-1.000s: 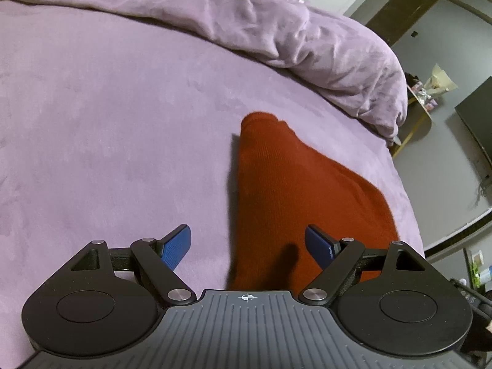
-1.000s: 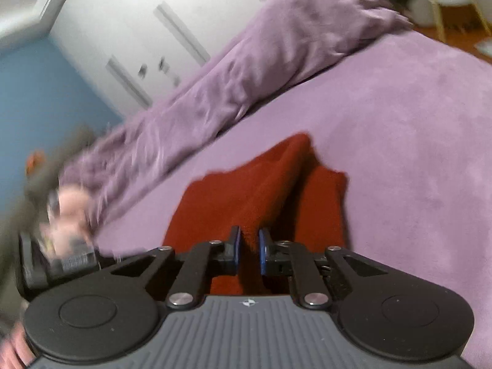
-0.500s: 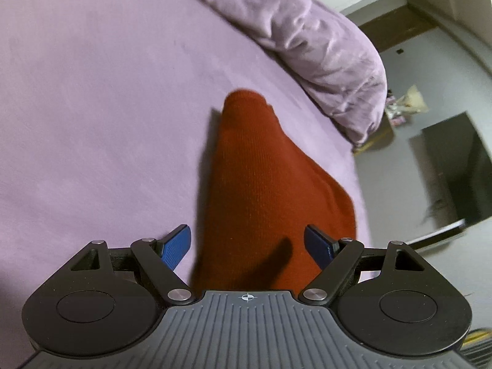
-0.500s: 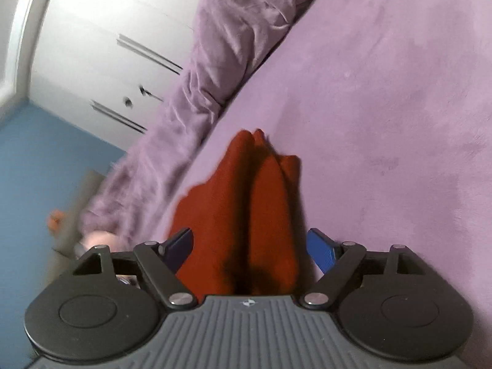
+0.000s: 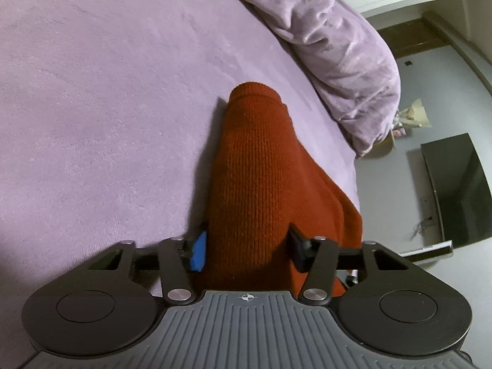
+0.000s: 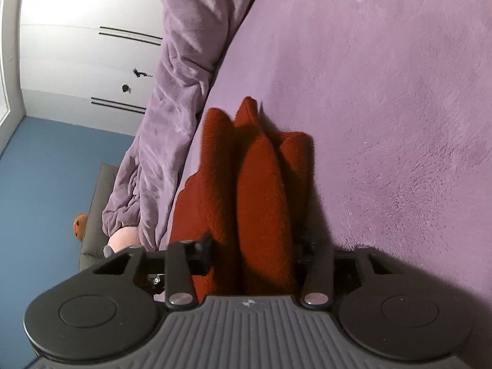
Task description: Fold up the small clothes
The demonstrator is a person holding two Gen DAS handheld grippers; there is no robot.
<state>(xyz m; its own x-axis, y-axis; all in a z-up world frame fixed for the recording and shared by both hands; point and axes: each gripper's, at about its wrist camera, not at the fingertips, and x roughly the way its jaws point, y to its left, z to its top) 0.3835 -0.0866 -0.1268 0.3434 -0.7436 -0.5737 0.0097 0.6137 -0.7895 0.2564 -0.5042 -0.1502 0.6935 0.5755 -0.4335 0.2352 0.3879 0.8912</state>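
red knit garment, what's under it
The red knit garment lies on the purple bed cover, which shows all around it. Whether anything sits beneath its folded layers cannot be seen; the knit hides that.

A bed [image 5: 107, 107] in lilac plush carries everything. A rust-red knit [image 5: 261, 184] lies on it in a bunched heap, running straight ahead from between the left claw's [image 5: 247, 250] fingers. Past the knit, ahead and right, a crumpled lilac duvet [image 5: 338, 46] lies along the bed's far edge.
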